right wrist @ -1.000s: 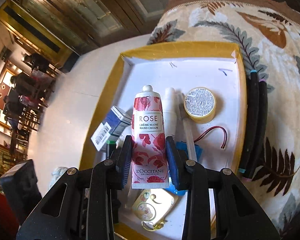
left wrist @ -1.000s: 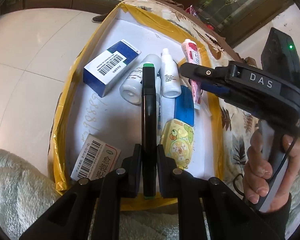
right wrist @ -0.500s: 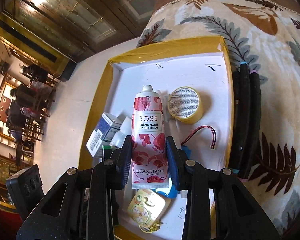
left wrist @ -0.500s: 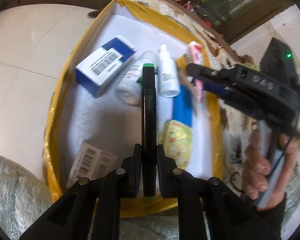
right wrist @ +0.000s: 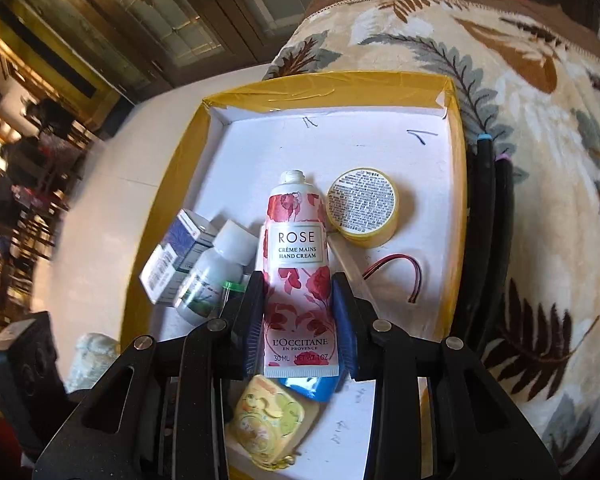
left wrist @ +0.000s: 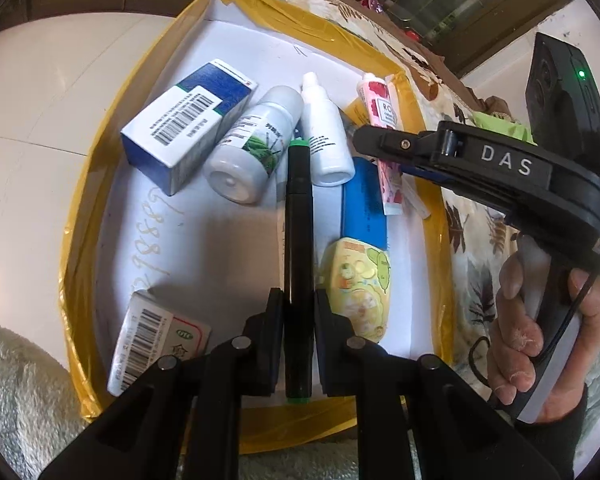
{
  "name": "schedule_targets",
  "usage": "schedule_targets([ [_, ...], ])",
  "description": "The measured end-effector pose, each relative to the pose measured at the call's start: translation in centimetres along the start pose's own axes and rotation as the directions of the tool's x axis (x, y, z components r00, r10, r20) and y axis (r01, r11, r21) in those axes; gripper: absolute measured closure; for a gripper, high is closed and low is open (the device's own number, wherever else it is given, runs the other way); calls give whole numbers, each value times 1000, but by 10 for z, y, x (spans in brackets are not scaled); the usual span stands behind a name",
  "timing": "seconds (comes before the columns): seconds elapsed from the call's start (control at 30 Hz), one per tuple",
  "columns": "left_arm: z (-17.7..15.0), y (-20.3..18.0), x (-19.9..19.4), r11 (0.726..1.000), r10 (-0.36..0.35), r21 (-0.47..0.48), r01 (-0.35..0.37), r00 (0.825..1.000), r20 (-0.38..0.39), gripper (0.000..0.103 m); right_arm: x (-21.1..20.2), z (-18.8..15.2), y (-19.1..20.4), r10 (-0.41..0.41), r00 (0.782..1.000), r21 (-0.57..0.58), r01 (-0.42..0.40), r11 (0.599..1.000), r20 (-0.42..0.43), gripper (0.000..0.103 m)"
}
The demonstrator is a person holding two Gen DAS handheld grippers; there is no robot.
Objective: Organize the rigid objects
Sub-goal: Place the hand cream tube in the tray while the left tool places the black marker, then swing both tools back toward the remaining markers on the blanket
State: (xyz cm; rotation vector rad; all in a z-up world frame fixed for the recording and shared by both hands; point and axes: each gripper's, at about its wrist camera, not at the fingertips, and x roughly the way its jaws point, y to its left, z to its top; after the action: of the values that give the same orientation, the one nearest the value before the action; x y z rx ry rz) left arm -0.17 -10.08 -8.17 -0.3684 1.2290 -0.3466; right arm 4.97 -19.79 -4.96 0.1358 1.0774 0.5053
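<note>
Rose hand cream tube (right wrist: 296, 276) and black marker (left wrist: 298, 240) sit clamped in the fingers over the half-filled yellow tray (right wrist: 328, 90), two markers (right wrist: 494, 240) left outside

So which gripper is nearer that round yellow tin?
Right. The right gripper, holding the hand cream, hangs just beside the yellow tin; the left gripper is farther back over the tray.

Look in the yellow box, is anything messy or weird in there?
Yes. The blue-and-white carton and white bottle lie tipped at slants instead of lined up, and the hand cream tube in the right gripper has no cap.
</note>
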Motion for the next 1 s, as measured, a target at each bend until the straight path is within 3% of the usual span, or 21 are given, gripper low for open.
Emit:
schedule_targets([
  [0.1,-3,1,-4,1000,7,-5,-6,1000,11,78,3,-2,1,-11,1000,5,11,1000,-21,69],
  [0.17,-7,0,-10,1000,17,3,-17,999,36,46,2,-3,5,-28,999,-6,28,1000,-32,69],
  [0.2,-11,-2,-16,1000,27,10,-27,997,65,42,1,-4,6,-33,999,-5,33,999,-36,69],
  [0.33,-23,-8,-31,1000,5,25,-7,995,95,37,-14,-8,6,29,1000,13,-29,999,4,68],
  [0.43,-34,-12,-38,1000,-7,26,5,996,86,37,-21,-12,5,59,998,25,-60,998,24,56],
  [0.53,-42,-19,-43,1000,-3,22,1,996,87,37,-27,-16,-3,91,995,61,-93,994,28,56],
  [0.67,-44,-35,-50,1000,3,13,-4,996,94,37,-57,-20,-30,159,980,157,-177,972,123,56],
  [0.8,-43,-60,-61,998,-5,61,-3,993,121,37,-96,-26,-75,112,958,290,-189,938,263,56],
  [0.93,-42,-89,-65,993,-38,115,22,990,136,37,-132,-37,-133,52,917,449,-242,860,395,55],
  [1.0,-40,-101,-62,990,-45,136,27,990,130,37,-147,-46,-164,-19,899,529,-240,814,438,55],
])
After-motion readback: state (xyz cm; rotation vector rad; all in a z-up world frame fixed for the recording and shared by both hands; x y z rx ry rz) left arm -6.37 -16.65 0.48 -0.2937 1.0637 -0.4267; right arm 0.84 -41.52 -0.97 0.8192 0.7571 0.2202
